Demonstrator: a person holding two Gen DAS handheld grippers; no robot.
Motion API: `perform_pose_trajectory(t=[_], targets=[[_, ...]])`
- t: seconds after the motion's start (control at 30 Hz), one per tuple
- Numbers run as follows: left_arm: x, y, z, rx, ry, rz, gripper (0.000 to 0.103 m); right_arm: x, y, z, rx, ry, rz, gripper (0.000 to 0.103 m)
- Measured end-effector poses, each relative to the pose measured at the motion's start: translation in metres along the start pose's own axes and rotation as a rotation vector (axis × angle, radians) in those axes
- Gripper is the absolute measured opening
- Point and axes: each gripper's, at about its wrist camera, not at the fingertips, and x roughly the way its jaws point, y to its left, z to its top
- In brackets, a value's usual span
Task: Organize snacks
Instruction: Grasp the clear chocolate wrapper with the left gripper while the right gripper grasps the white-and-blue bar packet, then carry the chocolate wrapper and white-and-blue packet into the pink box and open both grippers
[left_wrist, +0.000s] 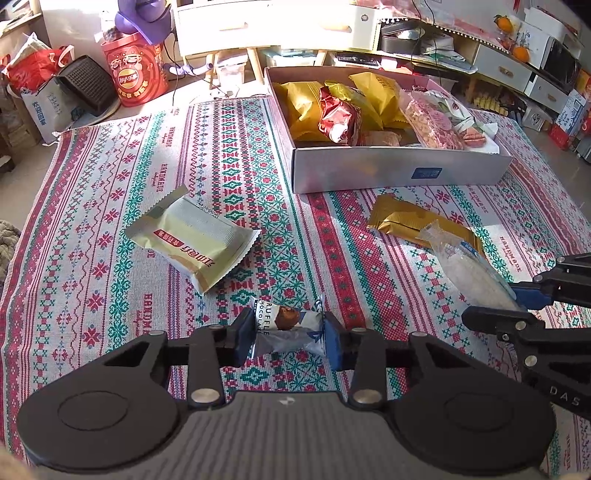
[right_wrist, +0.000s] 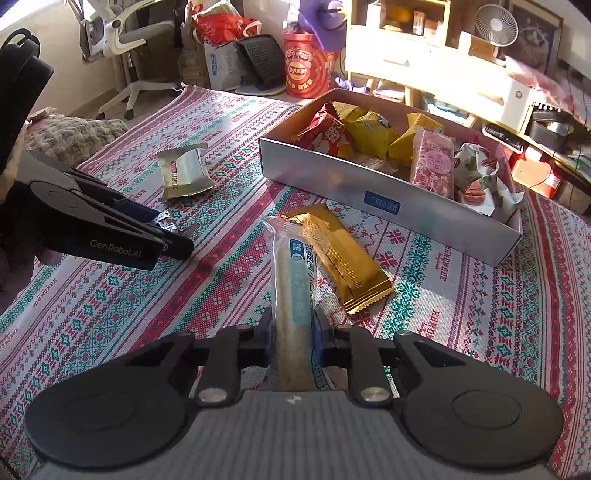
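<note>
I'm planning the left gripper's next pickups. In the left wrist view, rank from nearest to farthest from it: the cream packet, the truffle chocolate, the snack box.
1. truffle chocolate, between the left gripper pads.
2. cream packet, ahead, left.
3. snack box, farthest, ahead, right.

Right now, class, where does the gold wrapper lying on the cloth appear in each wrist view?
Left wrist view: gold wrapper right of centre, below the snack box.
Right wrist view: gold wrapper centre, right of the clear packet.
Shared landmark: the snack box.
</note>
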Motion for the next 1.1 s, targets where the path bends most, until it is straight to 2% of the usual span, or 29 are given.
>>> perform_pose_trajectory(t=[0.33,0.53,0.77,1.1], targets=[[-0.01,0.003,0.006,-0.04,-0.037,-0.038,0.045,-0.014,-0.008,0.009,0.059,-0.041,0.043,0.018],[-0.02,0.0,0.015,-0.068,-0.075,-0.065,0.045,-0.023,-0.021,0.016,0.113,-0.07,0.039,0.018],[-0.025,-0.01,0.032,-0.087,-0.121,-0.084,0.045,-0.03,-0.056,0.033,0.216,-0.133,0.021,0.018],[-0.012,-0.042,0.071,-0.019,-0.163,-0.083,0.045,-0.022,-0.109,0.053,0.359,-0.176,0.02,0.018]])
